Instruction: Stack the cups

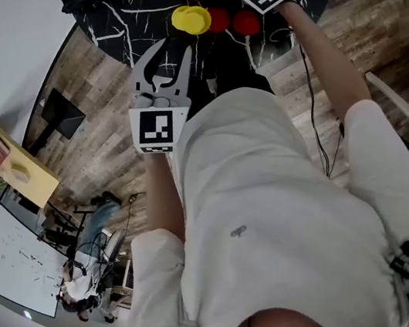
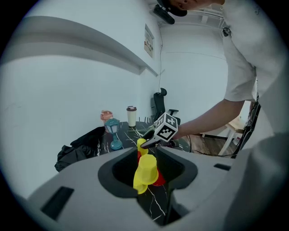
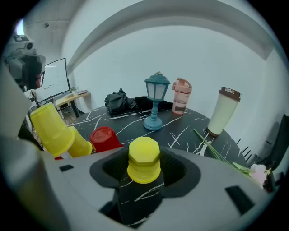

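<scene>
The left gripper (image 1: 174, 46) pinches 1 tilted yellow plastic cup (image 2: 145, 173), which hangs well to the left of the teal lantern-shaped lamp (image 3: 155, 103) in the right gripper view. The right gripper (image 3: 144, 153) is spread around 1 upside-down yellow plastic cup (image 3: 144, 162), its pads clear of the sides. This cup stands on the round black marble-veined table (image 3: 189, 128) in front of the lamp, and 1 upturned red plastic cup (image 3: 104, 137) stands front-left of the lamp.
</scene>
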{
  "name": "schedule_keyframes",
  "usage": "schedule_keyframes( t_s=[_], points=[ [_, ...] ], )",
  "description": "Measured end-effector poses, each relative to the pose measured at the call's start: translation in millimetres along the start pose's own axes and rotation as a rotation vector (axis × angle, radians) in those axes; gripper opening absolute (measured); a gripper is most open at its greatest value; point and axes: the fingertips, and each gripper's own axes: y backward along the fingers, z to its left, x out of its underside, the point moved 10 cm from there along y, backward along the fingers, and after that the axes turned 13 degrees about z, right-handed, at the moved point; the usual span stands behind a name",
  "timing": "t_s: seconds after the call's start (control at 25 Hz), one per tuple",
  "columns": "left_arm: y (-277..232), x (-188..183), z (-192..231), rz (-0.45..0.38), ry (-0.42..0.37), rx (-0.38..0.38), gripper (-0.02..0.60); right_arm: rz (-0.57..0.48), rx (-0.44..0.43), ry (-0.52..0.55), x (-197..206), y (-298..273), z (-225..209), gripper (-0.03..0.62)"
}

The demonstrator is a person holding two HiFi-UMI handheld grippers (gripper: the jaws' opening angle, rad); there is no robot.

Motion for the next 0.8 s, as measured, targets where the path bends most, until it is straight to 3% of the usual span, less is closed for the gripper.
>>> schedule_keyframes(
  t_s=[0.28, 0.8],
  points=[
    [8, 1, 0, -0.027, 0.005, 0.014, 0.127, -0.010, 0.020, -0.009, 1, 29, 7, 0.219],
    [10, -6, -12, -0.094, -0.062, 0.073, 0.118, -0.065, 0.098, -0.050, 21, 117, 40, 0.221]
  ],
)
